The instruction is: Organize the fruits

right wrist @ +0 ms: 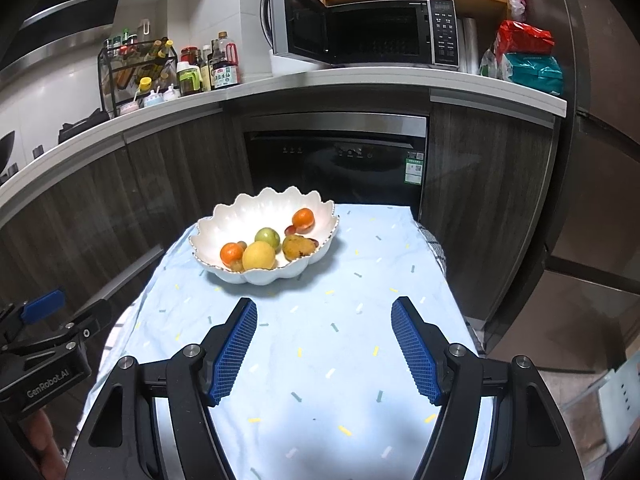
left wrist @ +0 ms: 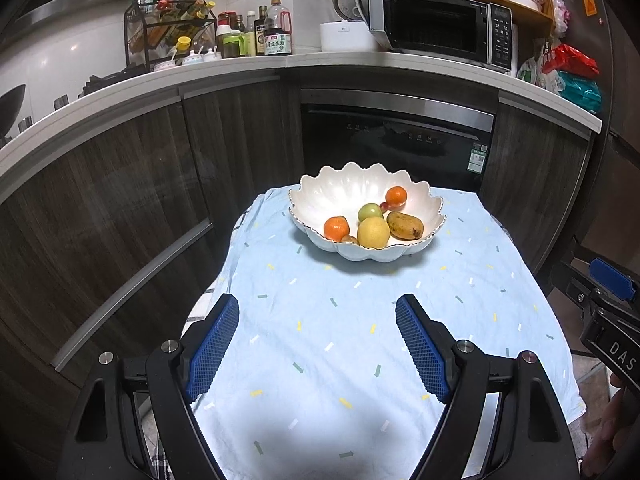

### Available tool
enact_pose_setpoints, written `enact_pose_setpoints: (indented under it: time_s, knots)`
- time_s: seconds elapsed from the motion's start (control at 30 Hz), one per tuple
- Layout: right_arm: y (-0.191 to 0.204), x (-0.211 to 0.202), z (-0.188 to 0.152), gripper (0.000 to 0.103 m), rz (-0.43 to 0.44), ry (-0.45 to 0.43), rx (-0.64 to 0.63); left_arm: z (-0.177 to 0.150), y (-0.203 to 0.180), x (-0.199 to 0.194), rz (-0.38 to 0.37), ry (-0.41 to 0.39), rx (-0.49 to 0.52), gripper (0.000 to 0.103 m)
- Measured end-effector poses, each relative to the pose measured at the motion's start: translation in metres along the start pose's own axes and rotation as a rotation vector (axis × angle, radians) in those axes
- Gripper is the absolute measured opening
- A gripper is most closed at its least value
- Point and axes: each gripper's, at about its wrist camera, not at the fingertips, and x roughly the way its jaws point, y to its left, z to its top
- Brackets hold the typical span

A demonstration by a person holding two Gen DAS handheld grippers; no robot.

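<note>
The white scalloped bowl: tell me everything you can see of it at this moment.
The white scalloped bowl is a wide, shallow dish with a petal-shaped wavy rim edged in a thin gold line, glossy like glazed ceramic. It sits upright on the light blue patterned cloth, toward the table's far end. Inside lie two oranges, a yellow round fruit, a green one, a brown-spotted mango and some small reddish and brownish fruits. Neither gripper touches it; the left gripper and right gripper are both open, short of it.

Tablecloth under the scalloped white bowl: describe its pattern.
Light blue tablecloth with small scattered yellow, white and grey-green dashes and arrows; clearest in left wrist view.
</note>
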Motion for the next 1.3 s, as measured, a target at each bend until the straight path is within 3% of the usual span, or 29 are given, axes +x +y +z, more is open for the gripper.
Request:
enact_pose_setpoints:
  time_s: [1.3]
  knots:
    - [0.0035,-0.0036,-0.0004,0.071,0.006,-0.010,-0.004,0.0009,-0.0022,-0.0038,-0.004,-0.006,-0.001,0.081]
